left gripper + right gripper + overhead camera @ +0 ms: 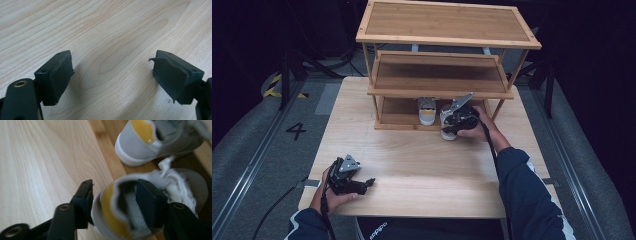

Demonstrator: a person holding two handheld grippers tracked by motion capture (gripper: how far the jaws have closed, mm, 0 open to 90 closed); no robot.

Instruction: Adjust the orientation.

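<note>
Loosely, the right gripper (113,195) straddles the heel of a grey-and-white sneaker with yellow tab (120,215), jaws partly apart; the left gripper (112,75) gapes empty over the pale wooden table (112,30).

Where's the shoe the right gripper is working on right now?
In the high view the second shoe sits at the front edge of the rack's bottom shelf, right of its mate, heel toward the person. The right gripper straddles its heel wall.
</note>
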